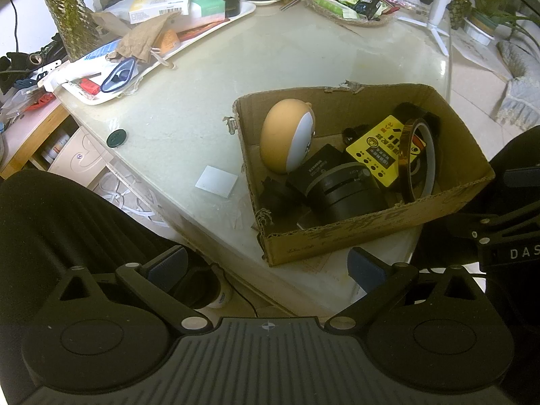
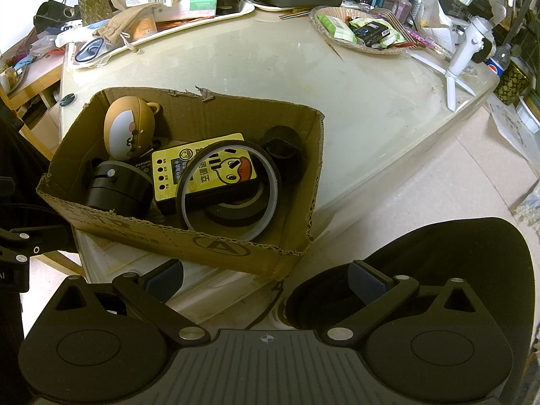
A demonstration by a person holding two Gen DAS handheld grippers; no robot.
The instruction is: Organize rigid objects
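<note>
Left wrist view: left gripper [image 1: 266, 266] hanging wide, empty, near cardboard box [image 1: 354, 236]; right gripper [image 2: 266, 275] likewise wide, empty. Rigid items sitting collected inside box: tape ring [image 2: 229, 190], yellow card [image 2: 202, 168], egg-shaped toy [image 1: 287, 135].

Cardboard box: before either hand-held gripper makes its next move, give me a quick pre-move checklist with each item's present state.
1. Left hand-held gripper open and holding nothing: ok.
2. Right hand-held gripper open and holding nothing: ok.
3. Cardboard box resting on the table, top open: ok, though its near corner sits close to the table edge.
4. Items inside the box, including the egg-shaped toy, yellow card, amber tape ring and black cylinder: ok.
5. Loose things left outside the box: not ok; a black cap and a white square lie on the table.
6. Whether those two belong in the box: cannot tell.
</note>
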